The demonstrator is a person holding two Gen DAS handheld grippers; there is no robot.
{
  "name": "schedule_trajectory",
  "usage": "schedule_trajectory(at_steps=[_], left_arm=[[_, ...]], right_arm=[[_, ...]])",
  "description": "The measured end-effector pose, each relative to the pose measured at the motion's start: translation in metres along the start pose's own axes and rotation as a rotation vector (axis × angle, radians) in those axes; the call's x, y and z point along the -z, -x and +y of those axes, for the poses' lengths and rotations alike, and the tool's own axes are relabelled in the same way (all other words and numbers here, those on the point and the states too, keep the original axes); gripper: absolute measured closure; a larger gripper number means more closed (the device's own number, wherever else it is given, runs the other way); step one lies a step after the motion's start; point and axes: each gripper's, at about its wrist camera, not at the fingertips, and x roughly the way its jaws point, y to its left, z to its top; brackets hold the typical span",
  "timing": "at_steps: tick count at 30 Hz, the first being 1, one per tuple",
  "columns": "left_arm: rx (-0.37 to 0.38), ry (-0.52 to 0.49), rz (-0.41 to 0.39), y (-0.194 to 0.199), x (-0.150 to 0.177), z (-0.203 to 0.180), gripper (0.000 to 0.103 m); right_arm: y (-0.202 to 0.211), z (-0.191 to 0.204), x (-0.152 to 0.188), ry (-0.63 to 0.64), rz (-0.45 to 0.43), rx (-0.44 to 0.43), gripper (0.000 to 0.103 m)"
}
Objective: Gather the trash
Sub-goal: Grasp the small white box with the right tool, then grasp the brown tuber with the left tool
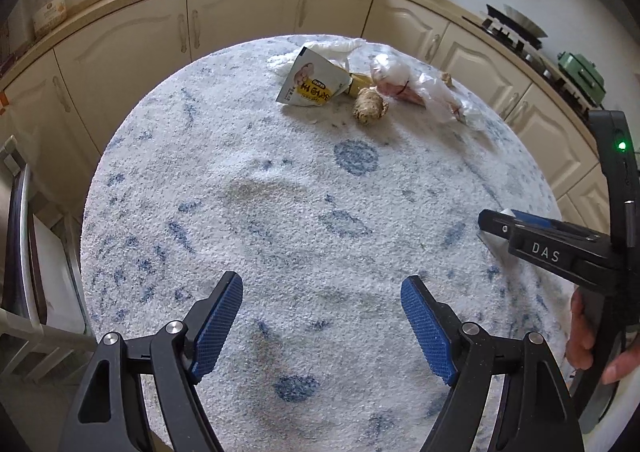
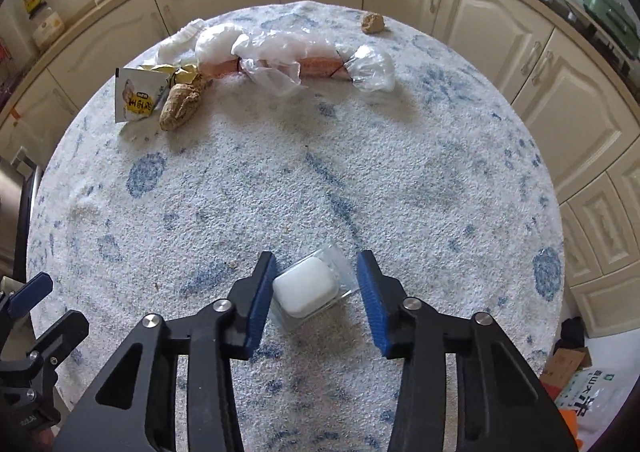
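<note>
left wrist: steeply down, close over rug (image 1: 280, 188) | right wrist: same — both share the rug's far litter

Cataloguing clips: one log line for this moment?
right hand-held gripper: straddling clear packet, not clamped | left hand-held gripper: open, empty | wrappers: uncollected

cabinets (image 1: 240, 12) — cream, behind table | gas stove (image 1: 516, 32) — right counter | jar (image 1: 48, 12) — left counter

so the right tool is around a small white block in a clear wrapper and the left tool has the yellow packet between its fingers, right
Not quite. The left tool has nothing between its fingers; in the left wrist view the yellow packet lies far across the table. The right tool does straddle the white block.
</note>
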Motion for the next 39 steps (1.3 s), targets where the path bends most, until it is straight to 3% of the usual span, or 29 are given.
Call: schedule_trajectory(at_steps=[1,2,12,17,26,30,32,36,38,39], left_arm=[[0.003,0.003,0.001,0.0,0.003,0.0,0.026],[0.006,0.007,0.003,0.0,0.003,0.001,0.026],[0.019,0.011,-0.022,0.015,0.011,-0.004,0.026],[0.023,0.003,-0.048,0.023,0.004,-0.012,0.026],[0.035,-0.027,-0.029,-0.001,-0.056,-0.033,0.026],[-0.037,-0.016,-0.024,-0.032,-0.099,-0.041,0.026],[-0.013,-0.003,0.003,-0.051,-0.118,-0.045,0.027],[-0.034,-0.032,0.042,-0.09,-0.144,-0.055,0.035],[-0.06,-0.041,0.081,-0.11,-0.151,-0.057,0.044],[-0.059,-0.038,0.095,-0.118,-0.152,-0.057,0.055]], right_arm=[[0.0,-0.001,0.0,-0.001,0.004,-0.014,0.063],[0.002,-0.003,0.001,0.001,0.0,-0.038,0.073],[0.019,-0.01,0.016,-0.004,-0.007,-0.101,0.073],[0.037,-0.016,0.015,-0.012,-0.044,-0.085,0.073],[0.044,-0.037,-0.016,-0.032,-0.074,-0.06,0.072],[0.034,-0.046,-0.042,-0.033,-0.075,-0.054,0.072],[0.026,-0.051,-0.054,-0.034,-0.069,-0.043,0.072],[0.006,-0.058,-0.074,-0.027,-0.047,-0.025,0.072],[-0.001,-0.061,-0.079,-0.026,-0.033,-0.03,0.072],[-0.006,-0.062,-0.081,-0.025,-0.026,-0.036,0.072]])
